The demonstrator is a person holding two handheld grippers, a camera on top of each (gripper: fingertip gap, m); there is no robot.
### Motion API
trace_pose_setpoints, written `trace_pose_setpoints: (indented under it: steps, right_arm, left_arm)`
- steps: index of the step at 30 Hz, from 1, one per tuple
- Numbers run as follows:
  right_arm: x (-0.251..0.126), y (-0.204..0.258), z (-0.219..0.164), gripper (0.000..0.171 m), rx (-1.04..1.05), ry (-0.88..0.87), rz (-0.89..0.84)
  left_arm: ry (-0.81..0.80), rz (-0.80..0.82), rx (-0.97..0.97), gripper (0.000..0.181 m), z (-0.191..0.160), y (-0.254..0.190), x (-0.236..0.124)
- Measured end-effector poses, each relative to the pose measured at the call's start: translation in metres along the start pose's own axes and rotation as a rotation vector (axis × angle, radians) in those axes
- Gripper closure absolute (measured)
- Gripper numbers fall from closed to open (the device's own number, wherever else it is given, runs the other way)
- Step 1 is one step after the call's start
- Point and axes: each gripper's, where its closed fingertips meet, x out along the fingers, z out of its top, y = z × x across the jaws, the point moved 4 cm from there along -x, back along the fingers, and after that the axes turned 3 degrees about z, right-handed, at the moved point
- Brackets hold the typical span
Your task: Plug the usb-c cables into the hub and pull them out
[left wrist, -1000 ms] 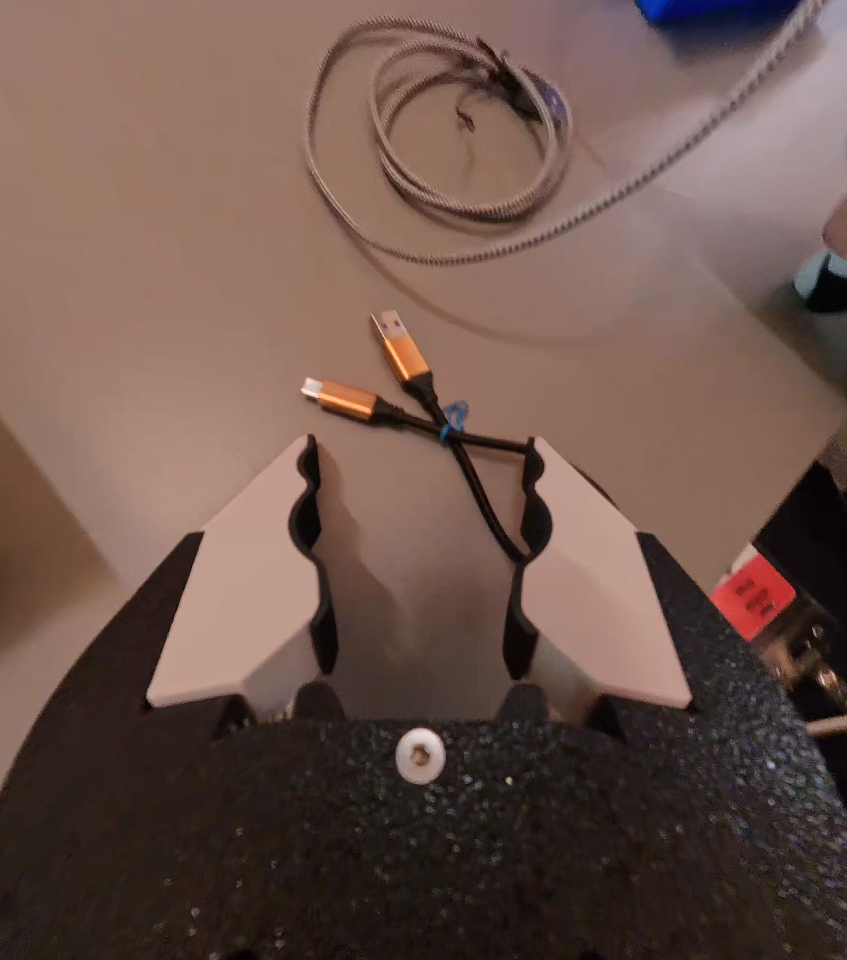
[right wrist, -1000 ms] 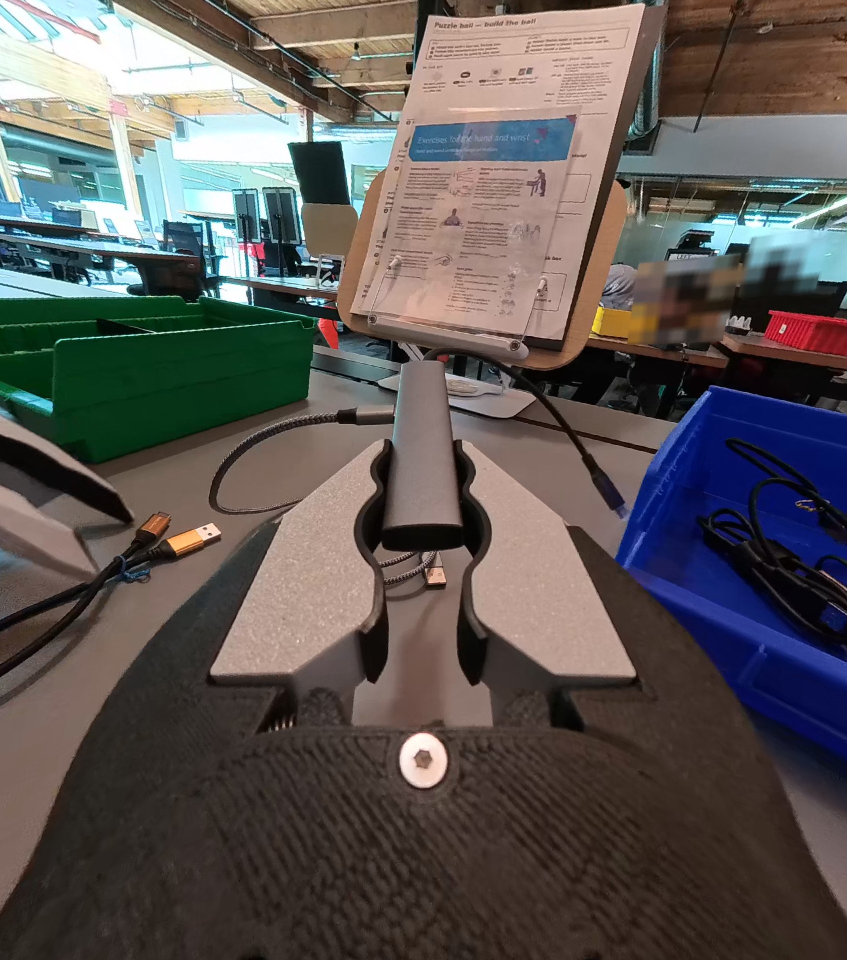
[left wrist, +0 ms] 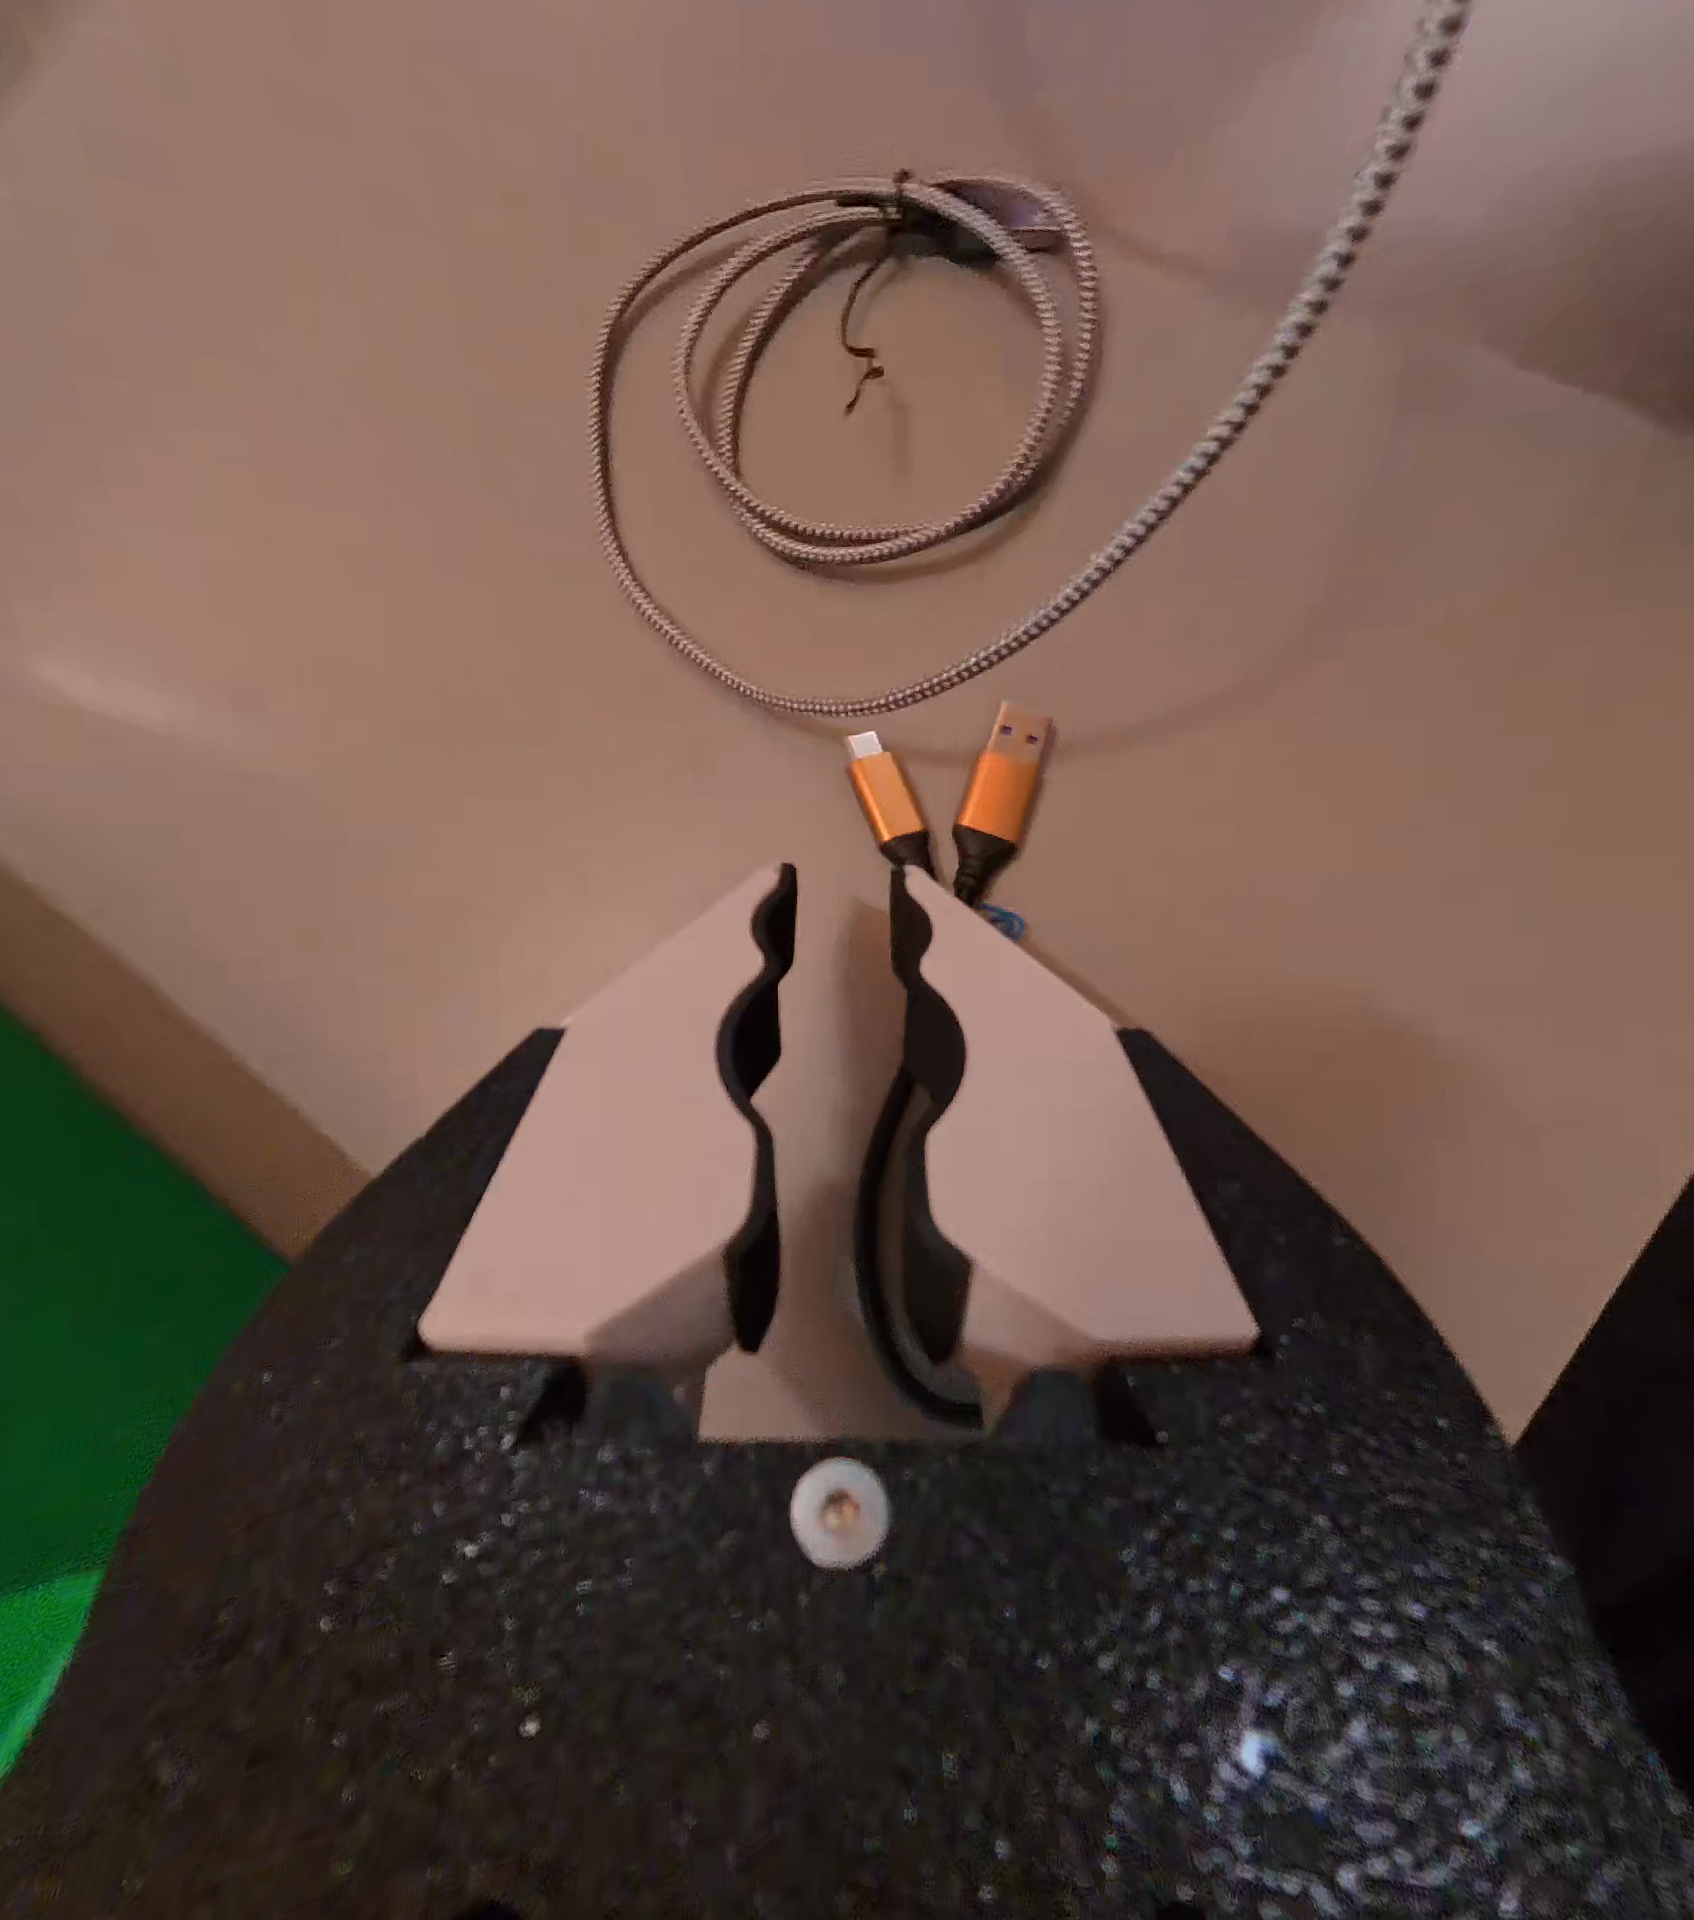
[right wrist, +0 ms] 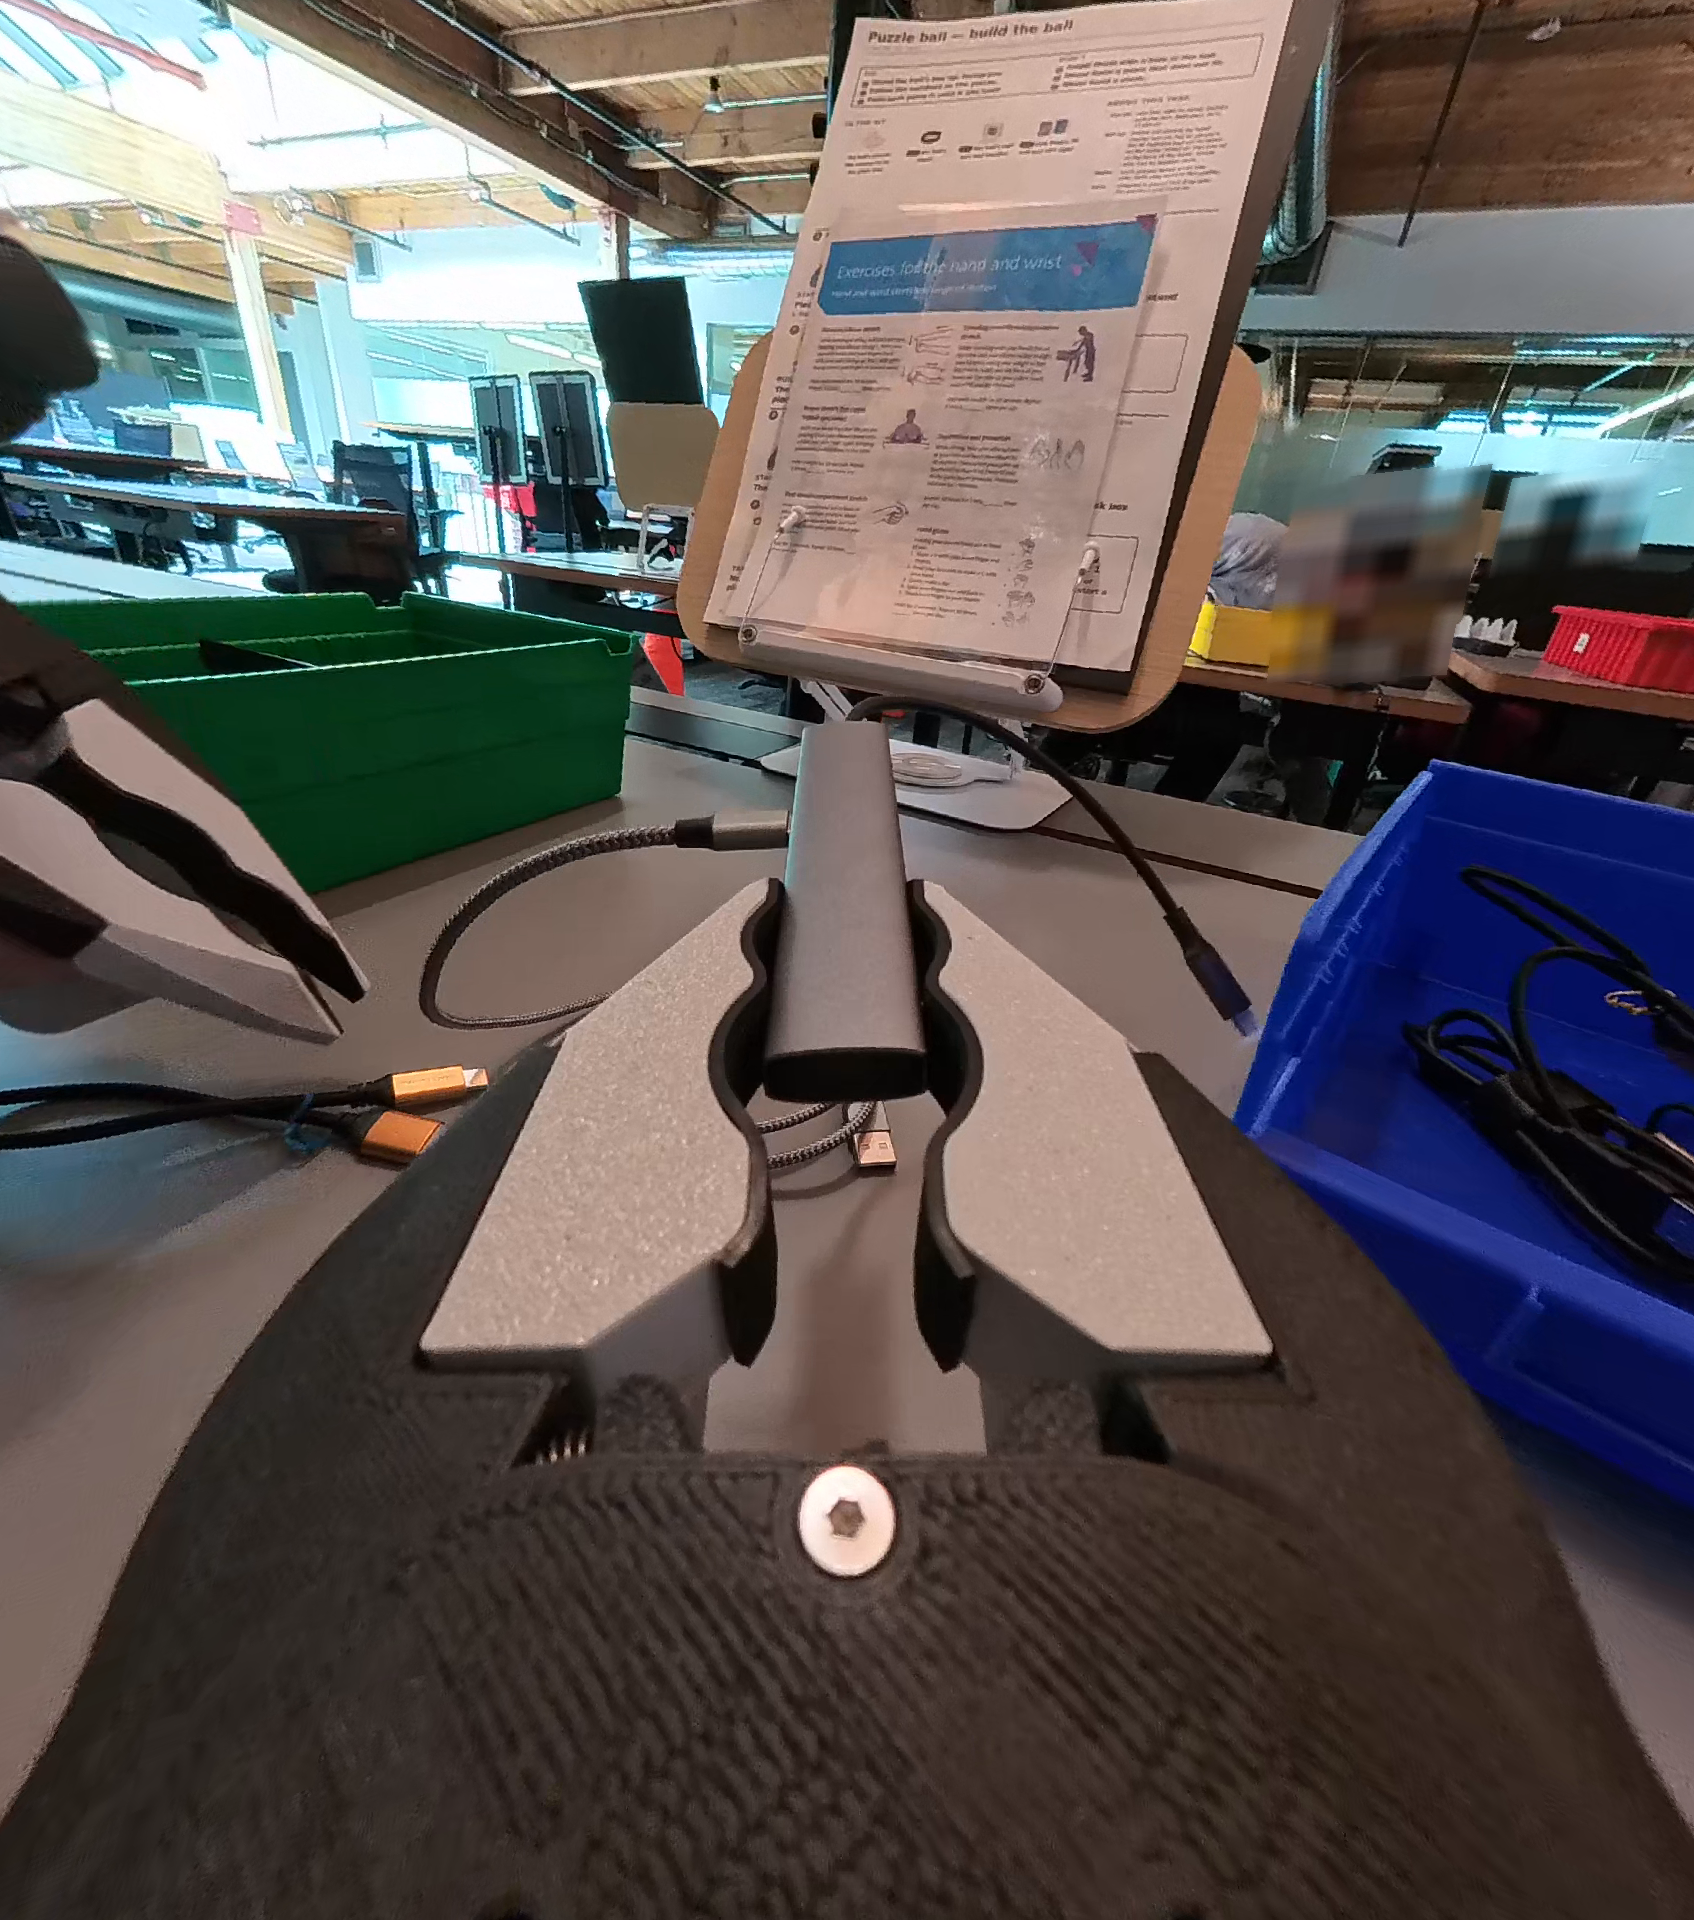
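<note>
At the far left of the tabletop [left wrist: 303, 520], beside the green bin [right wrist: 355, 748], our left tool [left wrist: 841, 883] has changed most. A second ago its fingers were spread wide over the black cable [right wrist: 95, 1107]. Now they are drawn in to a narrow slot with nothing between them. The tool has also swung round, so its tips sit just behind the orange USB-C plug [left wrist: 882, 795], with the orange USB-A plug [left wrist: 1004, 790] just to that plug's right. The right wrist view shows this tool hovering clear of the tabletop, while both plugs and their cable lie flat and unlifted. We read this as lining up for a fine pinch on the USB-C plug, so the plugging step has not yet begun. Further right, the grey braided cable [right wrist: 510, 914] curls across the tabletop and enters the side of the grey USB hub [right wrist: 843, 935]. Our right tool [right wrist: 843, 896] is pressed onto the hub from both sides, as it was a second ago, and holds it raised and pointing away from us. A thin black lead with a blue plug [right wrist: 1227, 997] trails from the hub's far end. Behind the hub is a document stand [right wrist: 978, 416], and at the far right a blue bin [right wrist: 1445, 1039] holds spare cables. We judge the hub steady enough to receive the plug.
</note>
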Motion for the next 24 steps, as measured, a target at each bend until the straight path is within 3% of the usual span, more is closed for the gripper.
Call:
trace_pose_setpoints:
  steps: [6,12,24]
  right_arm:
    - [0.0,0.0,0.0,0.149,-0.002,-0.004,-0.004]
    - [-0.001,-0.001,0.001,0.149,0.008,-0.008,-0.002]
    - [-0.001,-0.001,0.001,0.149,0.007,-0.007,-0.001]
  left_arm:
    - [0.01,-0.014,-0.079,0.161,-0.005,-0.016,0.015]
    - [-0.003,0.103,-0.057,0.175,-0.005,-0.009,0.019]
    - [0.007,0.145,-0.037,0.171,-0.012,0.0,0.024]
